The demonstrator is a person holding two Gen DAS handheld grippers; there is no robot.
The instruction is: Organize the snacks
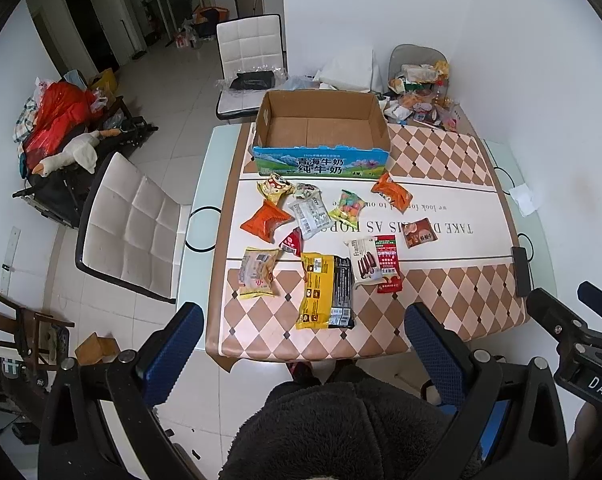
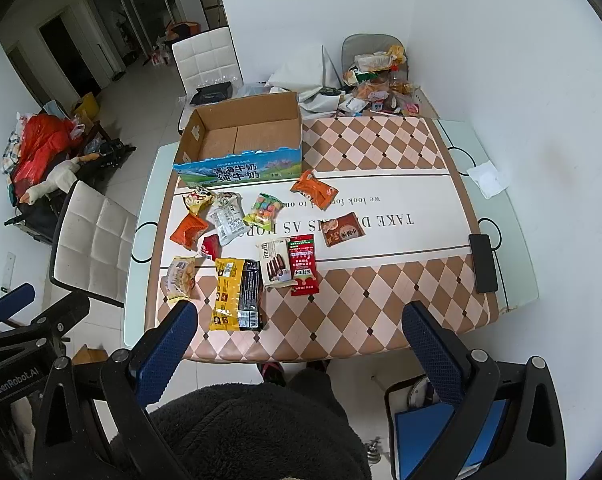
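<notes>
An empty cardboard box [image 1: 321, 126] [image 2: 241, 136] with a blue printed front stands at the far side of the table. Several snack packets lie loose in front of it: a yellow-and-black pack [image 1: 325, 290] [image 2: 237, 294], a red packet [image 1: 389, 262] [image 2: 304, 264], orange packets [image 1: 266, 222] [image 1: 392, 196] [image 2: 315, 192], a brown packet [image 1: 419, 233] [image 2: 343, 229] and a pack of colourful candy [image 1: 348, 208] [image 2: 263, 210]. My left gripper [image 1: 307, 344] is open, held above the near table edge. My right gripper [image 2: 301, 344] is open too, empty, at the same height.
A black phone [image 1: 521, 272] [image 2: 483, 262] lies at the table's right edge, a white tissue [image 2: 487, 178] beyond it. A heap of other snacks [image 1: 421, 96] sits at the far right corner. White chairs [image 1: 129, 224] [image 1: 249, 46] stand left and behind. A person's dark fleece garment [image 1: 341, 432] fills the foreground.
</notes>
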